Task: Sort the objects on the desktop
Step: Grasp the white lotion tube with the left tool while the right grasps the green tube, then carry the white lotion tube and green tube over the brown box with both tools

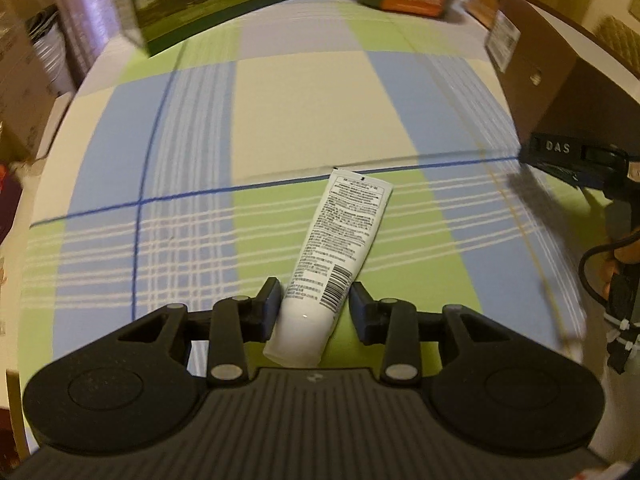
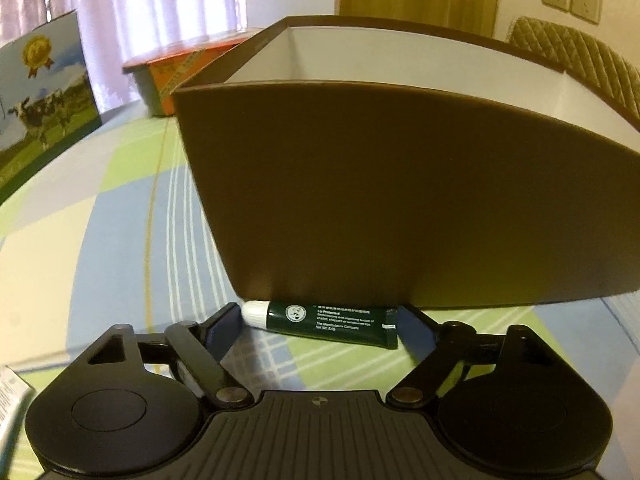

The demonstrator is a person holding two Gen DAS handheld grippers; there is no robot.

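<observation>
While the left gripper (image 1: pixel 314 304) holds the white tube (image 1: pixel 335 256) near its cap end, the right gripper (image 2: pixel 318 326) has its jaws around a dark green tube (image 2: pixel 332 325) that lies on the checked tablecloth (image 2: pixel 100 216), just in front of the brown box (image 2: pixel 400 184).

Left side: the pads are clenched on the white tube; the left pad touches it, and the right pad is at the barcode edge. The tube's crimped end points away over the cloth; whether that end rests on the cloth or hangs above it I cannot tell. The grip is low on the tube, so the long part can swing. Better to keep the wrist calm and not roll it fast.

Right side: the jaws stand wide, one pad at the white cap, the other at the crimped end. They grasp nothing yet, I think; no press is visible. The green tube lies across the jaws, lengthwise between the pads, which is a poor way to pinch: it can buckle or slip out. I would turn the gripper approx. a quarter so the pads meet the tube's flat sides at mid-body, then close slowly.

Risk: the tube lies very near the box wall, maybe touching, so a pad can hit the wall first. Come from the near side, w/ the tips low on the cloth.

Box is open on top, white inside; prob. the place where both tubes go.
</observation>
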